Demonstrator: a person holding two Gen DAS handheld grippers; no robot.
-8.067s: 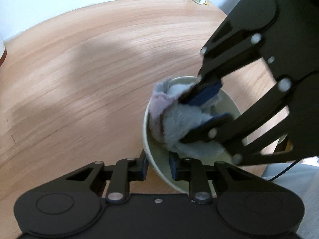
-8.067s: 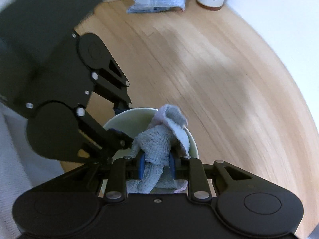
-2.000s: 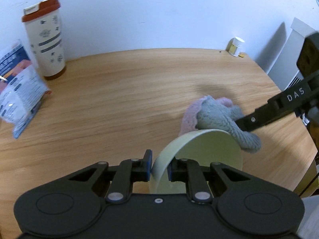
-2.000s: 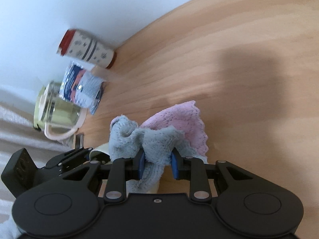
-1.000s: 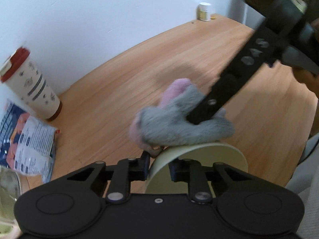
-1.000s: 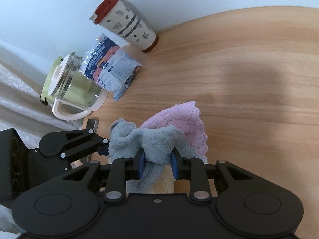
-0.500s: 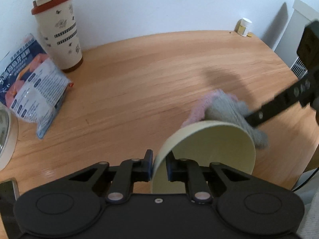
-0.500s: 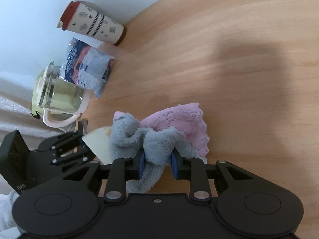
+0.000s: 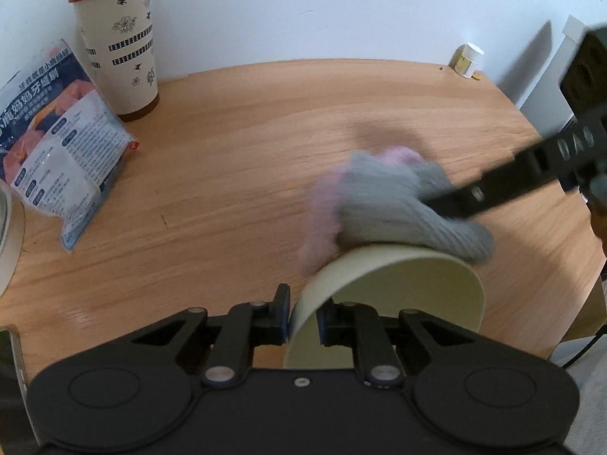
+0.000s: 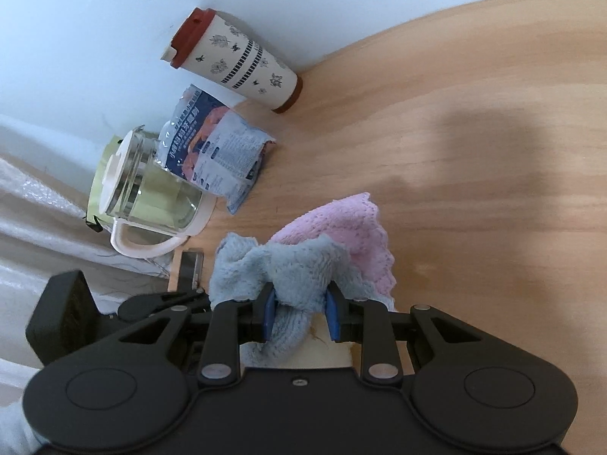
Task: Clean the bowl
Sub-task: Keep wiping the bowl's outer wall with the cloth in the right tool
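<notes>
Left gripper (image 9: 303,316): pads pinch the near wall of the pale bowl (image 9: 409,284), one pad outside, one inside. The jaws are opening by a hair, yet the rim sits between them and the pads press on it. Bowl is tipped on its side, mouth turned toward this gripper, its upper rim farthest from it.

Right gripper (image 10: 299,313): clamped on a bunched grey-blue and pink cloth (image 10: 303,261). Seen from the left wrist, its arm comes in from the right and the cloth lies draped over the bowl's top edge, touching it, blurred. So the right hand is the nearer one to the spot being wiped. The cloth's long side runs along that rim.

Judgement: wiping step, outer rim; next stroke follows the curve of the rim.

Room: bare wooden table (image 9: 246,159) beyond the bowl. Patterned tumbler (image 9: 117,41), snack packet (image 9: 60,151) and glass kettle (image 10: 148,189) sit well apart at the left by the wall. Small jar (image 9: 467,60) in the far corner. Table edge lies close on the right.
</notes>
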